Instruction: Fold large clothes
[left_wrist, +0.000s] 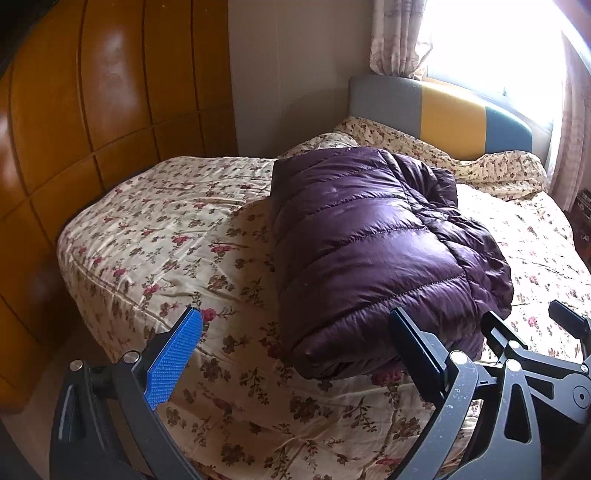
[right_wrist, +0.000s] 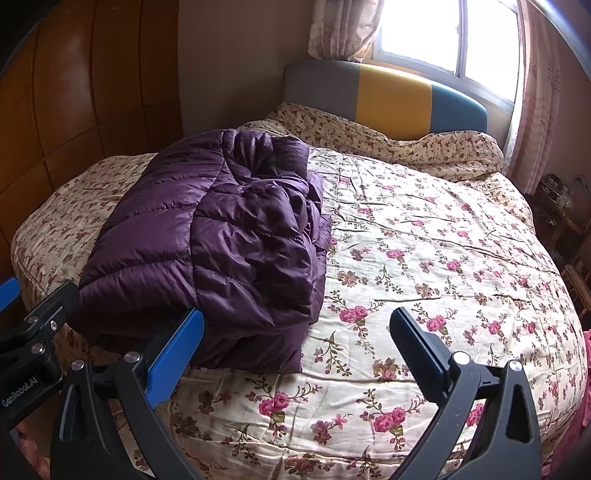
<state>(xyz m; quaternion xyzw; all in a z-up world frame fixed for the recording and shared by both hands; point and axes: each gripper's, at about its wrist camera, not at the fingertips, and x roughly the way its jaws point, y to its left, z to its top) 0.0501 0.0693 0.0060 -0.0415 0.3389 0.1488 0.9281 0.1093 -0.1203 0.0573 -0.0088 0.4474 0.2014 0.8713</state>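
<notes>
Folded purple jacket (right_wrist: 207, 236) on floral bed (right_wrist: 424, 258) — wardrobe (left_wrist: 92, 129) beside.

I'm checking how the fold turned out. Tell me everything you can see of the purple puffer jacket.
The purple puffer jacket is a shiny, quilted, padded garment with stitched horizontal baffles. It lies folded into a thick, roughly rectangular bundle on the floral bedspread, smooth on one side and rumpled where layers are tucked on the other. Neither the open left gripper nor the open right gripper grips it.
</notes>
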